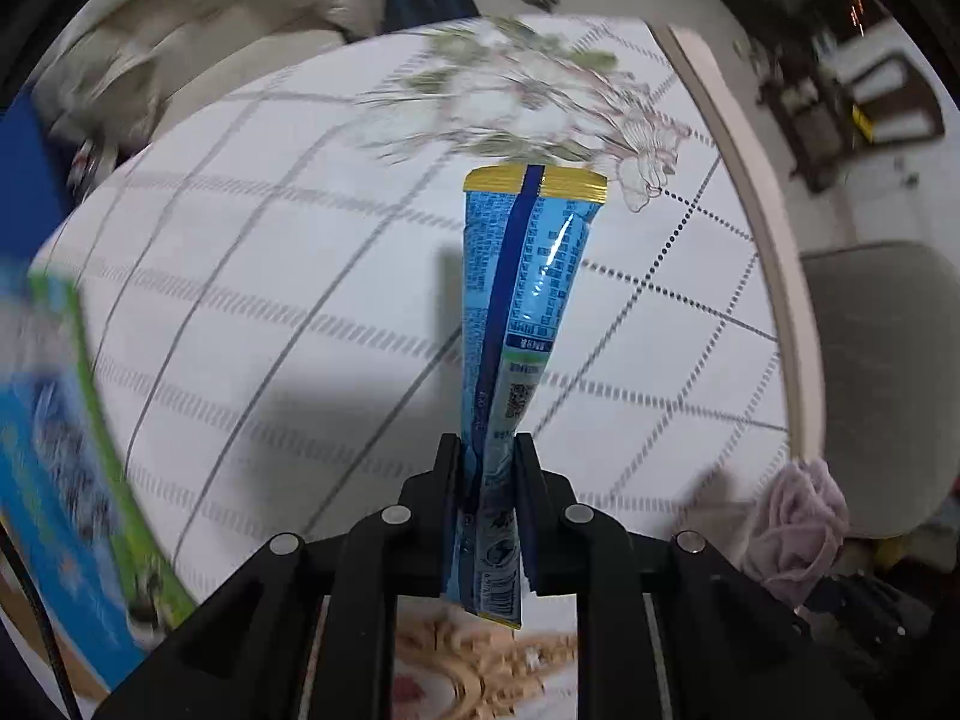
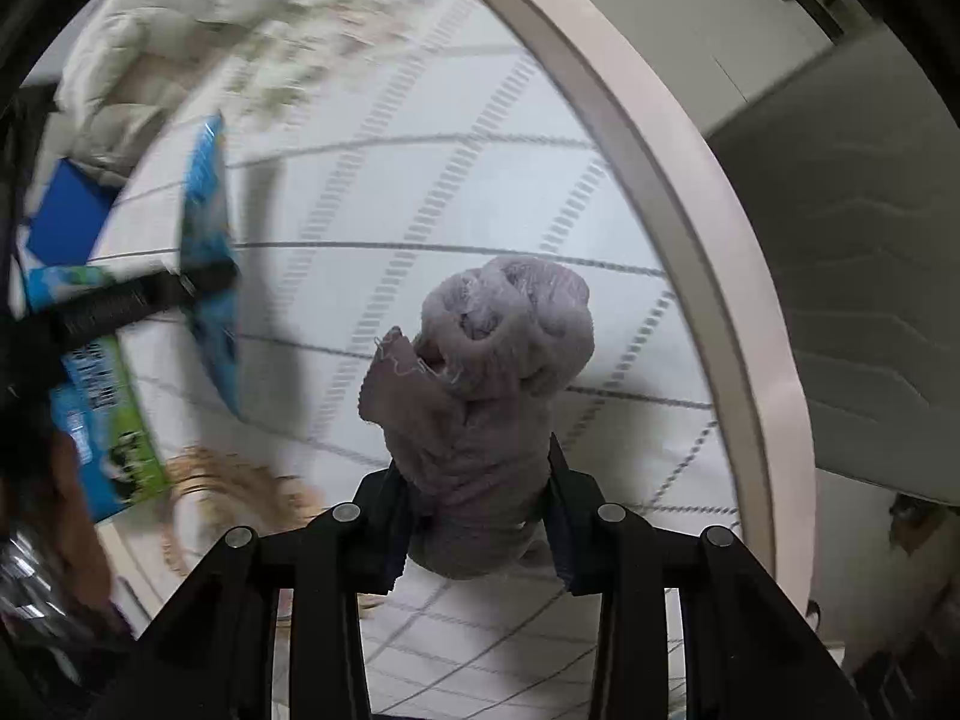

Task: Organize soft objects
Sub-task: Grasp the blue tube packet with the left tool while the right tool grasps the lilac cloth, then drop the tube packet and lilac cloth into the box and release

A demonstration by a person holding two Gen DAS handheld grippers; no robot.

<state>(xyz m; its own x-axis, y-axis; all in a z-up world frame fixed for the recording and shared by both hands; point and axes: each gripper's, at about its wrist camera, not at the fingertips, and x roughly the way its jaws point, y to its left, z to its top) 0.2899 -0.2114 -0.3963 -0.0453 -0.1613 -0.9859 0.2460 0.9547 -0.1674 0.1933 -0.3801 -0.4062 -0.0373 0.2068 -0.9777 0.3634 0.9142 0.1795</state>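
Observation:
My left gripper (image 1: 487,450) is shut on a blue snack packet (image 1: 525,300) with a yellow top seal, held upright above the round white table (image 1: 240,300). The packet also shows in the right wrist view (image 2: 207,240), blurred, with the left gripper (image 2: 180,291) on it. My right gripper (image 2: 474,468) is shut on a rolled mauve cloth (image 2: 498,360), held above the table's right part (image 2: 420,192). The cloth shows at the lower right of the left wrist view (image 1: 801,522).
A blue and green carton (image 1: 66,450) stands at the table's left edge, also in the right wrist view (image 2: 102,408). A cream cushion (image 1: 210,6) lies behind the table. A grey padded seat (image 1: 888,384) is on the right. The table has a pale rim (image 2: 678,180).

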